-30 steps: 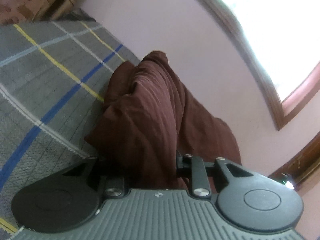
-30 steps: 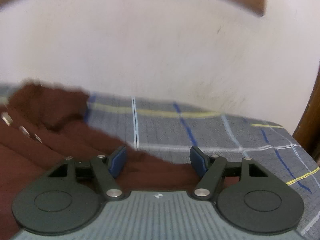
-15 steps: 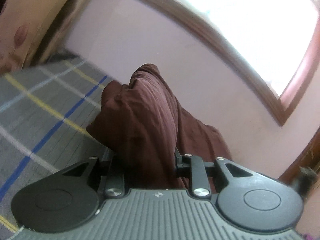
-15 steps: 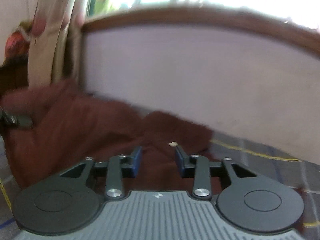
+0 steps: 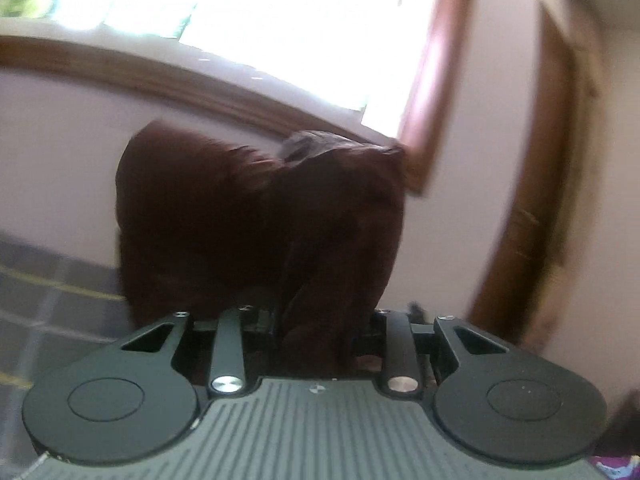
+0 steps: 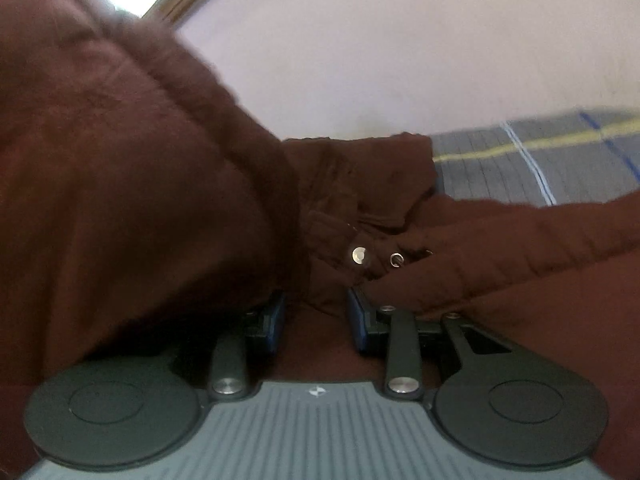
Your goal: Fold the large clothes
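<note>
A large dark brown garment (image 5: 260,220) hangs bunched in the air in front of the wall in the left wrist view. My left gripper (image 5: 318,328) grips a fold of it; its jaws are opening slightly with the cloth still pressed between them. In the right wrist view the same garment (image 6: 120,160) fills the left and lower part, with metal snap buttons (image 6: 359,255) just ahead. My right gripper (image 6: 318,316) is shut on a fold of the cloth, which sits between its blue pads (image 6: 276,320). The left view is blurred.
A grey checked bed cover (image 6: 520,160) with yellow, blue and white lines lies under the garment, also low left as the bed cover (image 5: 48,304). A pale wall, a bright window (image 5: 280,20) and a brown wooden door frame (image 5: 532,200) stand behind.
The left gripper rose and swung toward the window, lifting the garment off the bed. The right gripper, open a second ago, closed on the garment and now sits low in the cloth.
</note>
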### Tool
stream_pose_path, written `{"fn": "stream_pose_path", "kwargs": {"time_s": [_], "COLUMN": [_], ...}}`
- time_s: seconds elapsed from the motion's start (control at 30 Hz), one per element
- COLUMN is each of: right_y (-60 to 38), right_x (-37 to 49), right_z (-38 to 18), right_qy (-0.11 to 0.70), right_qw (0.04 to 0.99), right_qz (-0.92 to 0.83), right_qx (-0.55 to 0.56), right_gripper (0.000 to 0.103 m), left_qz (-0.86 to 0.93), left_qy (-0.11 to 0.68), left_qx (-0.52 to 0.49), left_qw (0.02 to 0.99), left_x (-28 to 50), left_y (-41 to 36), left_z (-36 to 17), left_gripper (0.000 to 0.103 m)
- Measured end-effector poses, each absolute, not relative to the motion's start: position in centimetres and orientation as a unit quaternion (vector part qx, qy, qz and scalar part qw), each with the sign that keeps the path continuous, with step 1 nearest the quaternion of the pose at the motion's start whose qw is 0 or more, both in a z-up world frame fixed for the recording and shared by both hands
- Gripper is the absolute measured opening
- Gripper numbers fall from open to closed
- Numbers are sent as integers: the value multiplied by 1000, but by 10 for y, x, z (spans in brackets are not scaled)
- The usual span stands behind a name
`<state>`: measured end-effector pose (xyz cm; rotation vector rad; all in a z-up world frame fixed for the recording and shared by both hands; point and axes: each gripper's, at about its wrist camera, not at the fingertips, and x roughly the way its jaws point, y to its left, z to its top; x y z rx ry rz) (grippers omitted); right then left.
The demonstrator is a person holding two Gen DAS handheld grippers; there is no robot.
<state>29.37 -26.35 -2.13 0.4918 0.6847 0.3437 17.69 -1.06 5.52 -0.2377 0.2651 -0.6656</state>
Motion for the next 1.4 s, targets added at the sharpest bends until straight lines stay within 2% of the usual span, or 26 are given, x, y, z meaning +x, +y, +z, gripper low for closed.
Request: {"fn": "stream_pose_path", "kwargs": {"time_s": [0.1,0.23,0.37,0.43,0.57,0.63,0.67,0.77,0.83,0.9,0.97,1.0,1.1,1.13,1.2,1.33,1.37,1.4], "right_y": [-307,-364,-434,-467,-515,-527,-529,-521,-503,-484,-462,-451,-428,-425,-427,-441,-442,-443], "right_x": [281,237,179,148,109,99,98,108,126,145,164,172,186,185,176,164,162,159], "right_z": [-21,-11,-9,-6,-4,-2,0,18,33,43,55,59,57,54,48,27,22,16], "right_qy": [326,303,266,245,203,180,175,193,229,253,269,275,314,322,324,329,331,332], "right_qw": [866,868,867,870,854,837,829,840,865,887,912,925,933,934,937,934,933,932], "right_qz": [182,175,149,113,84,101,109,114,95,73,57,47,22,14,2,-10,-11,-13], "right_qx": [332,353,395,412,472,508,519,495,436,379,304,260,173,157,130,141,143,145], "right_gripper": [33,34,46,72,82,103,103,103,103,103,103,100,63,57,52,51,51,51], "left_qz": [-371,-410,-439,-446,-456,-459,-459,-465,-466,-472,-475,-474,-483,-484,-478,-438,-424,-411], "left_qy": [125,138,160,161,168,172,167,163,164,162,158,157,157,155,137,102,112,133], "left_qx": [-111,-93,-67,-40,-9,7,25,47,53,63,77,79,61,48,23,2,6,1], "left_qw": [914,897,882,879,874,871,872,869,868,864,863,863,859,860,868,893,899,902], "left_x": [172,165,155,149,146,145,141,137,135,131,132,130,129,129,128,143,154,169], "left_y": [-44,-83,-117,-135,-160,-167,-172,-182,-189,-195,-205,-208,-198,-191,-175,-148,-147,-146], "left_z": [50,33,10,-1,-19,-27,-31,-39,-41,-44,-43,-41,-28,-22,-6,13,11,6], "left_gripper": [32,32,32,32,33,35,35,44,48,58,62,62,62,62,67,68,66,54]}}
